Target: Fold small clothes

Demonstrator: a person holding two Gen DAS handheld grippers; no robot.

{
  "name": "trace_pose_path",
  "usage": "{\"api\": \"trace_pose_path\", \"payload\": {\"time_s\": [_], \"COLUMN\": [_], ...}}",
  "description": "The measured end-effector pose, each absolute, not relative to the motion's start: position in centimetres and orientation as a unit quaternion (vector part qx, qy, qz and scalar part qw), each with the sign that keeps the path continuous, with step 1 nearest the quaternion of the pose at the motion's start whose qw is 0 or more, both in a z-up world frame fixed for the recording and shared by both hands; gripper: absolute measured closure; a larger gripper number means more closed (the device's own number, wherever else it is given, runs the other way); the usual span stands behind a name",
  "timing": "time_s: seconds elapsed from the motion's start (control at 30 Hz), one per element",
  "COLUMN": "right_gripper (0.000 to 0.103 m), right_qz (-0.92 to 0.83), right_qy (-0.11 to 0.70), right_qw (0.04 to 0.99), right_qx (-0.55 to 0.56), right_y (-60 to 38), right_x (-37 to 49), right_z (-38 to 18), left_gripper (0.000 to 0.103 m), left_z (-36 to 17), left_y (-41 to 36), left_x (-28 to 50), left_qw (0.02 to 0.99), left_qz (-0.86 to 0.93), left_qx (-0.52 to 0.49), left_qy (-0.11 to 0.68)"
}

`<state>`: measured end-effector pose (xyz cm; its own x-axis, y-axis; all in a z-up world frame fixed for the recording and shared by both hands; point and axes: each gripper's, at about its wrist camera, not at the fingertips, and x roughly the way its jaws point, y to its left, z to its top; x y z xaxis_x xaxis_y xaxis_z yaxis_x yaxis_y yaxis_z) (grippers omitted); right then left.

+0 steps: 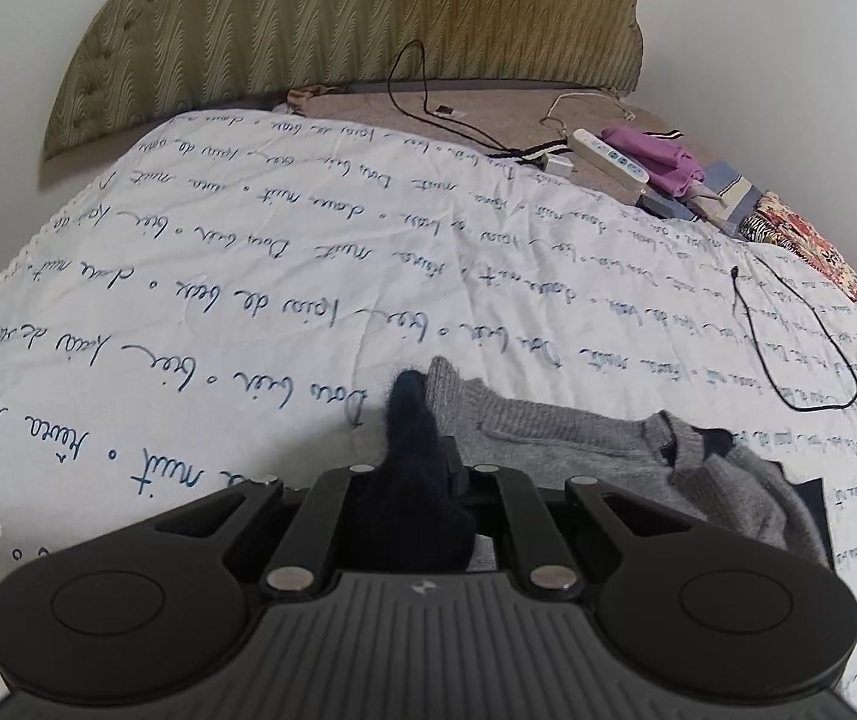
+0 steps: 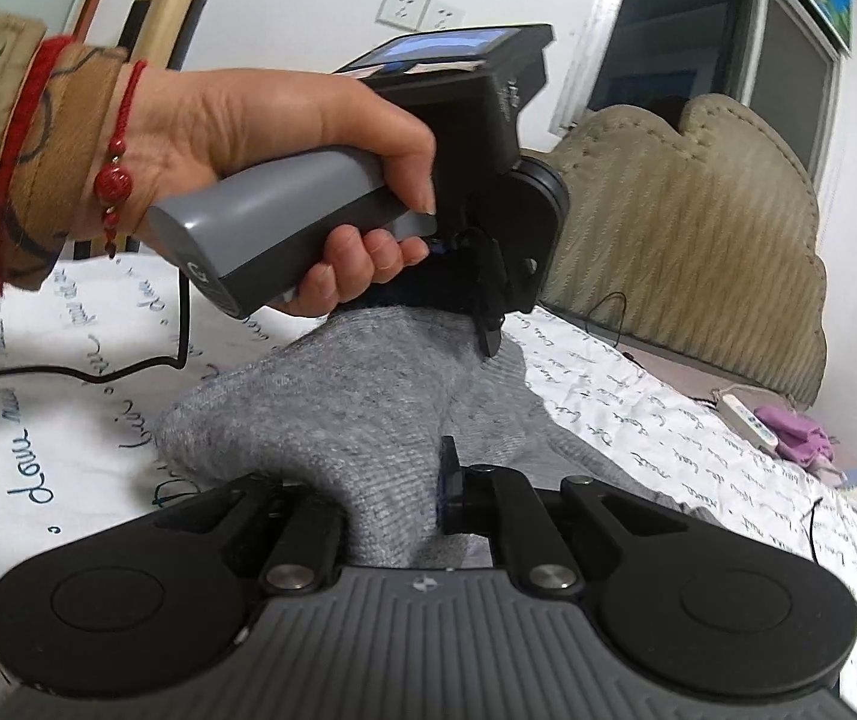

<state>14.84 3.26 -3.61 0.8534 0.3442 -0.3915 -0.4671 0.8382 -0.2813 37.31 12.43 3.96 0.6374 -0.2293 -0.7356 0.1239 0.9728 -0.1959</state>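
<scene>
A small grey knit sweater [image 1: 554,438] with dark navy trim lies on the white quilt with blue script [image 1: 308,276]. My left gripper [image 1: 422,474] is shut on the sweater's navy edge, which bunches up between the fingers. In the right wrist view my right gripper [image 2: 392,498] is shut on a fold of the grey sweater [image 2: 332,408], lifted off the quilt [image 2: 38,450]. The left gripper [image 2: 488,336], held by a hand, pinches the sweater's far edge just beyond.
A padded headboard [image 1: 368,18] stands at the back. A power strip [image 1: 608,162], purple cloth [image 1: 656,159] and patterned fabric [image 1: 800,240] lie at the far right. Black cables [image 1: 800,336] trail over the quilt. A window [image 2: 698,30] is behind.
</scene>
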Motion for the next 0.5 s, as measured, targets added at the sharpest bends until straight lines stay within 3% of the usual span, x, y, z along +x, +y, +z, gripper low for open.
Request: {"api": "trace_pose_path", "payload": {"time_s": [0.5], "right_gripper": [0.093], "right_qz": [0.189], "right_qy": [0.166], "right_qw": [0.957], "right_qx": [-0.142], "right_y": [-2.8], "right_x": [13.5], "right_z": [-2.3], "left_gripper": [0.095], "left_z": [6.5], "left_y": [6.2], "left_x": [35.9], "left_qw": [0.910], "left_qz": [-0.118], "left_qx": [-0.047], "left_qy": [0.395]}}
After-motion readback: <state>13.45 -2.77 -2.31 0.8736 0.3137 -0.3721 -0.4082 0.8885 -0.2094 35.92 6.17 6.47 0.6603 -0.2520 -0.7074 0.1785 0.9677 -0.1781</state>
